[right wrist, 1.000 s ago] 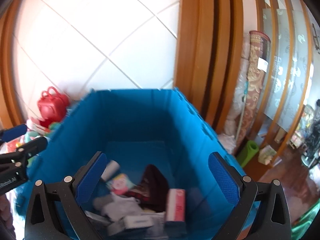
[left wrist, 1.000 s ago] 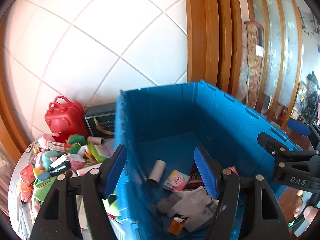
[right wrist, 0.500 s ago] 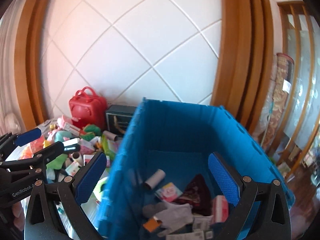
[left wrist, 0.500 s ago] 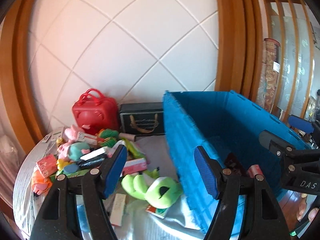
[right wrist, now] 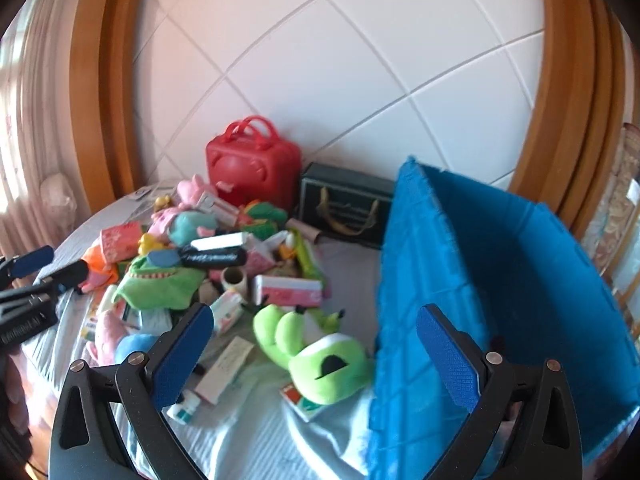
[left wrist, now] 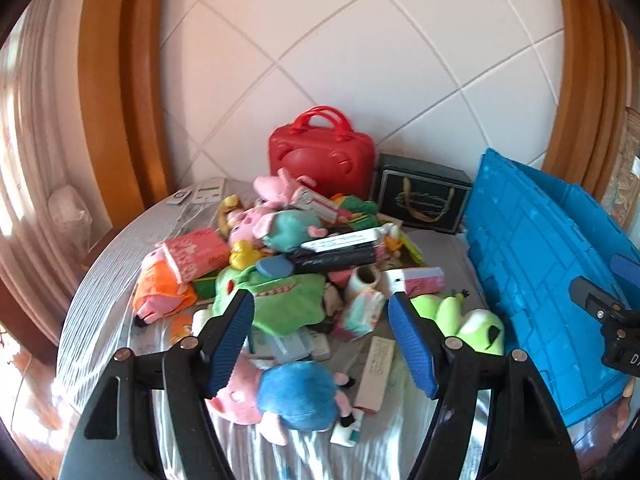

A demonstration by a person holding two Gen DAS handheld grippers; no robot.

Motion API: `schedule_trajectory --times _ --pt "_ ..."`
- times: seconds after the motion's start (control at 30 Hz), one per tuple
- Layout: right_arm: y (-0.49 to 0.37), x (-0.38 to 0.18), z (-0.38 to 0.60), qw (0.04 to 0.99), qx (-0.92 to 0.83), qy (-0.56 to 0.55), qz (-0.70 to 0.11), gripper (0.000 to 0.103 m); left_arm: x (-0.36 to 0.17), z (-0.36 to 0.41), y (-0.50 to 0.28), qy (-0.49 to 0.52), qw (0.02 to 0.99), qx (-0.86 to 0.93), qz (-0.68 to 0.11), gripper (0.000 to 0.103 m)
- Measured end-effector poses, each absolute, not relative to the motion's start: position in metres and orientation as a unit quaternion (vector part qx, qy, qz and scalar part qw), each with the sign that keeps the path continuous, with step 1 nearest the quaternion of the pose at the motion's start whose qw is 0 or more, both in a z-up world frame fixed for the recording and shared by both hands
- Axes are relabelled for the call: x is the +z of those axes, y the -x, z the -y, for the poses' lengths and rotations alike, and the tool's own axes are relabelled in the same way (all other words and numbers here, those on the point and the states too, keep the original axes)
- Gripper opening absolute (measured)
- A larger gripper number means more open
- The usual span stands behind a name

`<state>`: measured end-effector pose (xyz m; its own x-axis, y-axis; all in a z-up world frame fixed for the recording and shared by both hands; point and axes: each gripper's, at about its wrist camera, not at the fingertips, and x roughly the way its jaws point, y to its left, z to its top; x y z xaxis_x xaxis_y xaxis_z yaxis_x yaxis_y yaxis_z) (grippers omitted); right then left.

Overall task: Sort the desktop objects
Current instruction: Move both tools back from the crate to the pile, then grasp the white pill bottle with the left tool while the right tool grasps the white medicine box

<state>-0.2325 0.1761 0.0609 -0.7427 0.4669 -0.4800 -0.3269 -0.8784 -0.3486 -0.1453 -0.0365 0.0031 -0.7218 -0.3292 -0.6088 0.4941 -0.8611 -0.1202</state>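
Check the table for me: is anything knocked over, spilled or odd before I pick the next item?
Nothing looks spilled or broken. The unsorted things simply lie in a jumbled heap, and the green plush frog lies on its side against the outer wall of the blue plastic crate. The red plastic carry case stands upright at the wall.

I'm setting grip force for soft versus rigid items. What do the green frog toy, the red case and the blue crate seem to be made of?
Green frog toy: looks like plush fabric, fuzzy matte surface, rounded stuffed limbs.
Red case: probably hard moulded plastic, smooth with a slight sheen, rigid handles.
Blue crate: likely rigid plastic, matte, with ribbed grid panels on its wall.
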Motion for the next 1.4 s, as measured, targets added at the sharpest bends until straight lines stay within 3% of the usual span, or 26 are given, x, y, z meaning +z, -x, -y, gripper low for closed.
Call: schedule_trajectory --times 0.37,0.7,0.97,1.2,1.37,1.4 --pt "0.287 -0.065 -0.205 0.217 0.876 0.425 0.071 0.103 -0.120 0.189 0.077 -0.409 0.351 -0.823 -0.179 0.069" --pt "0.291 -0.135 -0.236 0.241 0.830 0.503 0.018 0.103 -0.218 0.233 0.094 -0.482 0.320 -0.792 -0.195 0.069" --pt "0.285 -0.151 -0.242 0.257 0.810 0.527 0.003 0.103 -0.235 0.234 0.149 -0.503 0.273 -0.797 -0.192 0.069" --pt "0.280 -0.150 -0.242 0.256 0.810 0.527 -0.014 0.103 -0.204 0.236 0.173 -0.468 0.265 -0.822 -0.189 0.069" --pt "0.296 -0.155 -0.238 0.241 0.810 0.534 -0.030 0.103 -0.219 0.243 0.212 -0.499 0.240 -0.813 -0.177 0.070" --pt "0.300 -0.157 -0.237 0.238 0.810 0.536 -0.033 0.103 -0.225 0.242 0.218 -0.511 0.231 -0.809 -0.175 0.055"
